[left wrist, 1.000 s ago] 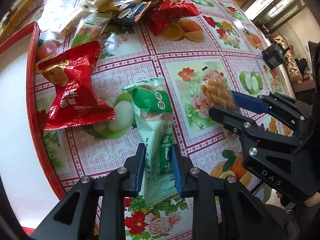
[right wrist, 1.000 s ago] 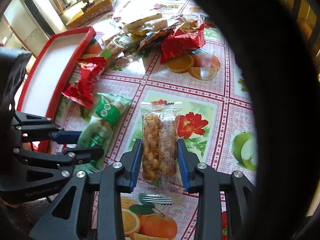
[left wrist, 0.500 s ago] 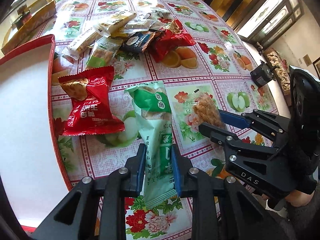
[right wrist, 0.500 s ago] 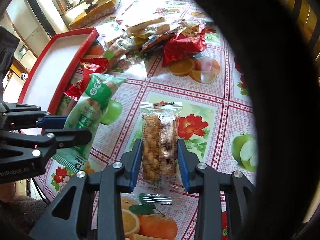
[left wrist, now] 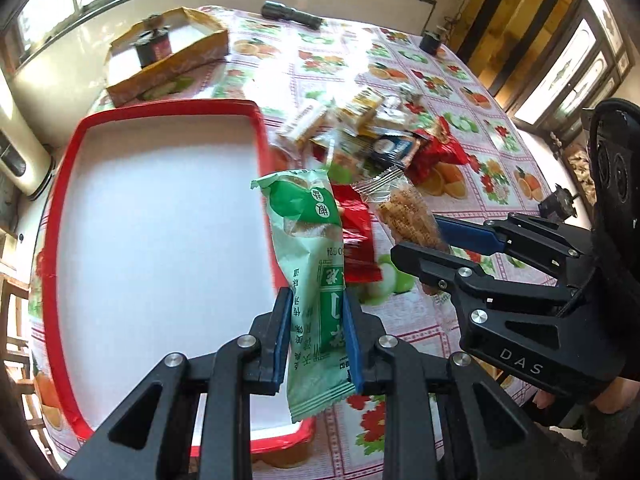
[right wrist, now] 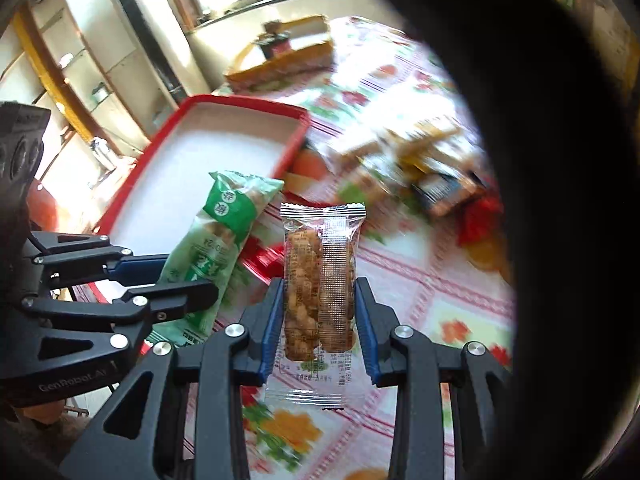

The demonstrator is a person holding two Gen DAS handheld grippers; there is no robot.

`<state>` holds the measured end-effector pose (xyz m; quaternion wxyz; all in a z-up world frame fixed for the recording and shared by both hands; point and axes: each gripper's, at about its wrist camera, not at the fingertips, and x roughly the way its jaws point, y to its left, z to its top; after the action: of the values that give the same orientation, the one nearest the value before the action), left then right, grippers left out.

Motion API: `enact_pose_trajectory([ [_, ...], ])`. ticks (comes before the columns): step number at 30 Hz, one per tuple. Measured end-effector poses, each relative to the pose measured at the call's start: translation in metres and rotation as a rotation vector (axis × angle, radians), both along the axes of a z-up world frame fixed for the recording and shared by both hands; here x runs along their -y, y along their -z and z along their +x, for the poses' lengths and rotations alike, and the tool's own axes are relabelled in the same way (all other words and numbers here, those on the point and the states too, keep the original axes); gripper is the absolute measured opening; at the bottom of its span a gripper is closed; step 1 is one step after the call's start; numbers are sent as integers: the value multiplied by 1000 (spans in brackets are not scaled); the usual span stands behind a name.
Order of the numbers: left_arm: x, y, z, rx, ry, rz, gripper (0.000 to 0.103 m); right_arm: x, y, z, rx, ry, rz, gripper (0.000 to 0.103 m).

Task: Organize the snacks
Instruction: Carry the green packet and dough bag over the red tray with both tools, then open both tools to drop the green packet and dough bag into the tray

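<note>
Carry step: my L gripper [left wrist: 317, 334] pinched green pkt [left wrist: 310, 264], R gripper [right wrist: 320, 322] pinched clear snack bar [right wrist: 320, 280]. Next, I judged: lower both into red tray [left wrist: 64, 184], release.

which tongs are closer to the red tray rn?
Left. The left tongs, clamped on the green snack packet, sit over the red tray at its near right edge. The right tongs, holding the clear-wrapped snack bar, are over the tablecloth, right of the tray.
</note>
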<state>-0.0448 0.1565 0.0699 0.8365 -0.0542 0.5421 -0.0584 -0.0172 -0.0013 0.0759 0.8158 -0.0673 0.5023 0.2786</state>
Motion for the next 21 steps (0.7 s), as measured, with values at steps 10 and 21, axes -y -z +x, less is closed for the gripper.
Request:
enact_pose_trajectory([
  [10,-86,-5,31,36,-145,99,21,-101,4,45,-5,-68,78,36],
  [21,-132,25,75,-24,-248,166,20,-139,41,98,-69,18,68,37],
])
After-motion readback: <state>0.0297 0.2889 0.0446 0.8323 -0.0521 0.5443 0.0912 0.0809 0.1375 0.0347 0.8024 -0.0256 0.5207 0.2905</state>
